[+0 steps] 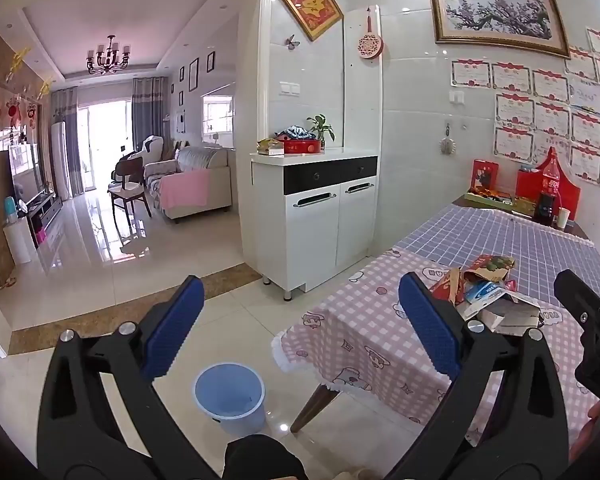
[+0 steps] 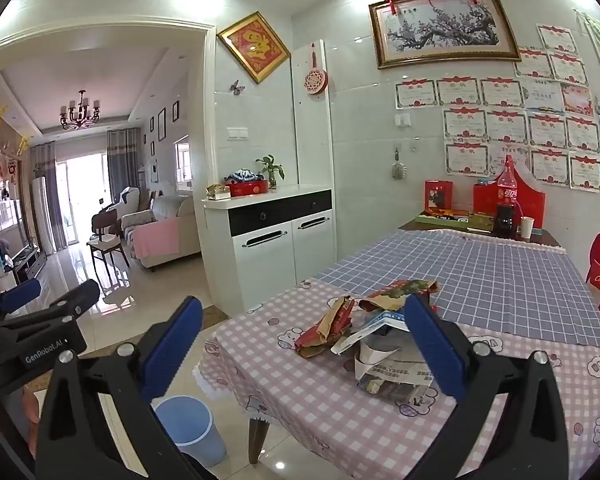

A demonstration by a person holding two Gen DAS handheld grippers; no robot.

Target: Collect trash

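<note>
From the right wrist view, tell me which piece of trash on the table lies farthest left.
The crumpled red and gold wrapper. It lies on the pink checked cloth left of the blue and white carton, while the printed grey box sits to the right, nearer the camera.

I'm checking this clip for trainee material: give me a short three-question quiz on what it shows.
1. True or false: the blue bin stands on the table.
2. The pile of torn packaging lies on which cloth: A pink checked, B purple checked, C plain white?
3. Fill in: both the left claw and the right claw are ____, holding nothing.

Key: 1 false, it stands on the floor by the table's corner; 2 A; 3 open.
</note>
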